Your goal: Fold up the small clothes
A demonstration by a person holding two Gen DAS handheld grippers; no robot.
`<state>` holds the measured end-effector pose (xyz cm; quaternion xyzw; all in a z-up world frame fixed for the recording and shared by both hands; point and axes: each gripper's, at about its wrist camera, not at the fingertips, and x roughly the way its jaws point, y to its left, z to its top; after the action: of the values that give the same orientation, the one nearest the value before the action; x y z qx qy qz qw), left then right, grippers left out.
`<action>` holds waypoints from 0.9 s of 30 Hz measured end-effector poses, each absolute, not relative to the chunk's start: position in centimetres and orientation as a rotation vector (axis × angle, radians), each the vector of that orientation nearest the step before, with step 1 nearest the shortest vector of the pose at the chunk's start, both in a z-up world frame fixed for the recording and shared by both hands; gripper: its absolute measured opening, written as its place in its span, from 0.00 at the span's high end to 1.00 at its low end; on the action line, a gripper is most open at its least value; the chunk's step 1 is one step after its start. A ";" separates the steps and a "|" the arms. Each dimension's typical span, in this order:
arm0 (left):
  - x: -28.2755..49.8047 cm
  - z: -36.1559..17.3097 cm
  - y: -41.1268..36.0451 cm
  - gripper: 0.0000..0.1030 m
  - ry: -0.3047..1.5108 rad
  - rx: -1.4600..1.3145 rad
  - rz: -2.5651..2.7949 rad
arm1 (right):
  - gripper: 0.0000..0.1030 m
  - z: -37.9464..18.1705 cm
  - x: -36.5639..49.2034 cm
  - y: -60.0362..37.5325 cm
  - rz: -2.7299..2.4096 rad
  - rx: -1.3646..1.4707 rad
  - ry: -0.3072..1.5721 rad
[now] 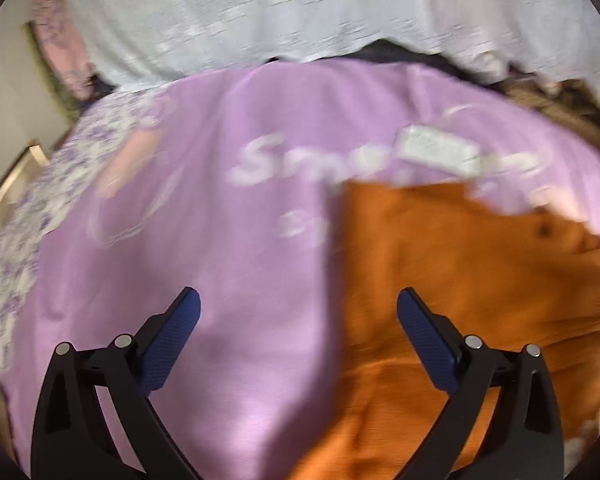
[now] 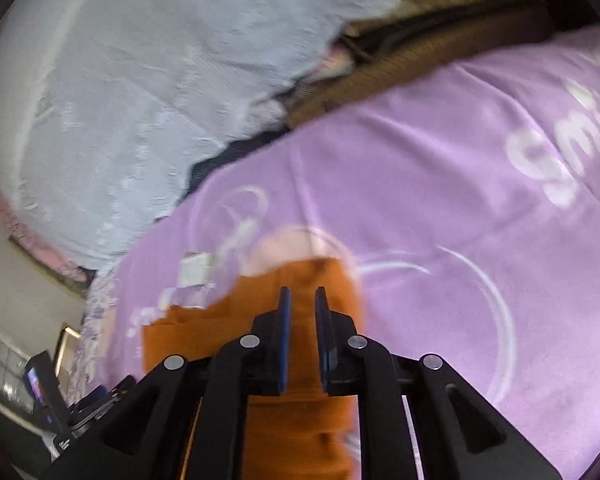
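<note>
a: status on the fingers?

b: my left gripper (image 1: 298, 300) is hanging with its blue pads wide apart, nothing between them. it's hovering over the seam where the orange garment (image 1: 460, 300) is meeting the purple blanket (image 1: 200, 220).

a: and the right?

b: my right gripper (image 2: 302, 300) is sitting with its pads narrow, a thin gap showing between them. orange cloth is lying right under and past the tips, but the frame is blurred, so i can't tell if it's pinching any fabric.

a: where's the garment lying?

b: on the purple blanket. in the left wrist view it's filling the near right part, its far edge ragged and running just below the white lettering (image 1: 284, 164). a small white label (image 1: 440, 148) is lying just beyond that edge. in the right wrist view the orange garment (image 2: 220, 328) is stretching from under my fingers toward the left.

a: anything else around?

b: a pale blue textured cover (image 1: 260, 12) is lying across the far side, a brown cloth (image 2: 420, 56) is bunching at its edge, and a floral sheet (image 1: 40, 200) is showing at the left.
</note>
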<state>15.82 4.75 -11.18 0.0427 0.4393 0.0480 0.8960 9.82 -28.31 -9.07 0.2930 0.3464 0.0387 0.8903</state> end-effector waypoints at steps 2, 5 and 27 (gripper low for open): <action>16.5 -10.8 2.9 0.06 0.911 0.097 0.016 | 0.87 -8.9 11.2 -26.0 0.156 0.556 0.746; 18.4 -12.6 0.5 0.06 0.922 0.166 -0.006 | 0.93 -11.9 14.1 -23.6 0.229 0.555 0.875; 10.2 -14.1 3.4 0.05 0.936 0.149 -0.100 | 0.77 -11.8 8.1 -19.6 0.259 0.284 0.934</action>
<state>10.18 3.43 -14.13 0.0716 0.4505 -0.0483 0.8886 8.11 -19.64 -11.81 0.1360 0.4474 0.1240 0.8752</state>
